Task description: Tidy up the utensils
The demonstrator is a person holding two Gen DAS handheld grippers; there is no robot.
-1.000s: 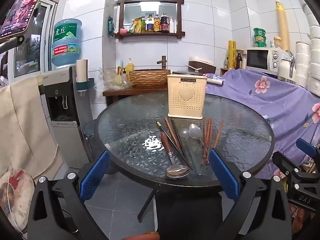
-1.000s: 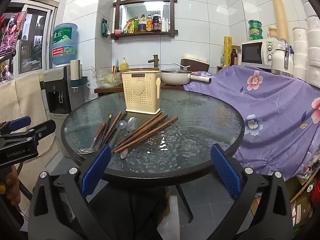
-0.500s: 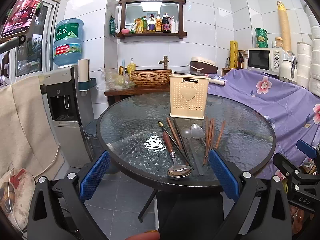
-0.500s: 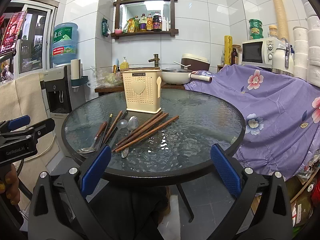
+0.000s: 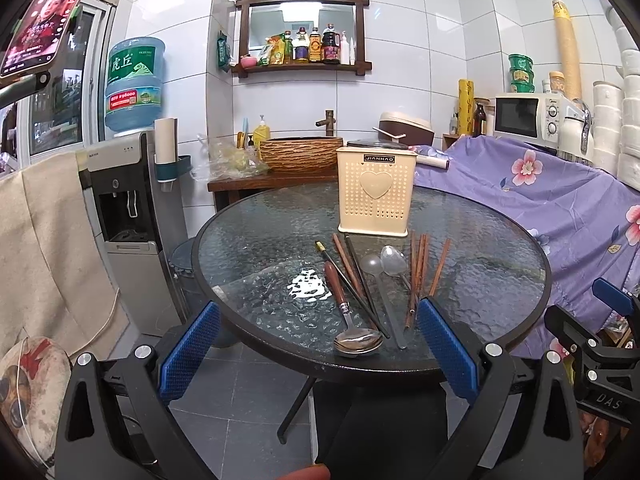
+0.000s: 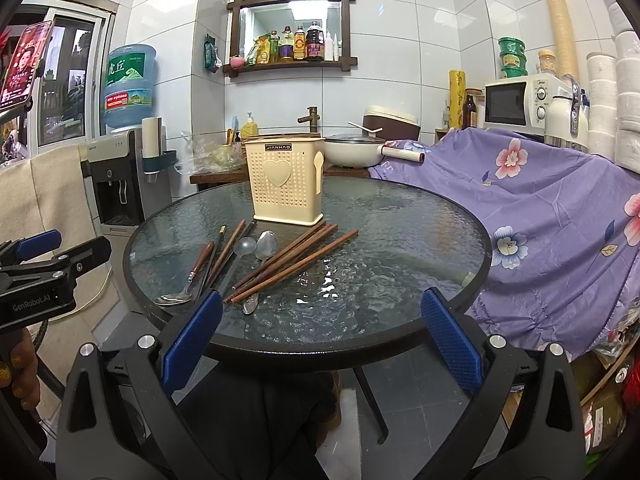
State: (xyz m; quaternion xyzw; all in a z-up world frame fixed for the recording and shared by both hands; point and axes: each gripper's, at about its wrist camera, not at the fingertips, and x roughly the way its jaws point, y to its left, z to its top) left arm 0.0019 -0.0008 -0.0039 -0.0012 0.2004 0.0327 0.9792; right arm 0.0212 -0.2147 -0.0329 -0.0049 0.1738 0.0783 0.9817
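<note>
Round glass table (image 5: 248, 248), textured top, dark rim. Cream perforated utensil holder (image 5: 374, 196) stands upright toward the far side of it, heart motif facing the cameras; nothing shows above its rim from either view, though the inside is not visible. All utensils lie loose on the glass just in front of the holder, roughly fanned toward the near edge: a wooden-handled metal spoon (image 5: 347, 318) with its bowl nearest the rim, a dark pair of chopsticks (image 5: 352, 292) beside it, a translucent plastic spoon (image 5: 378, 280), a plain metal spoon (image 5: 394, 262), and a loose bundle of brown wooden chopsticks (image 6: 292, 258) to the right. Some pieces cross or touch; exact count of sticks unclear. Left gripper (image 5: 316, 350) hangs below and short of the table edge, blue pads spread wide, nothing between them. Right gripper (image 6: 320, 334) likewise low at the near rim, pads wide apart and empty; it also shows at the right edge of the left camera's view. Judgement: task is at its very start. Nothing appears sorted or placed; every piece is left to pick up and stand in the holder. Thin sticks lying flat on slick glass look awkward to pinch, and neighbours may scatter when one is lifted.
</note>
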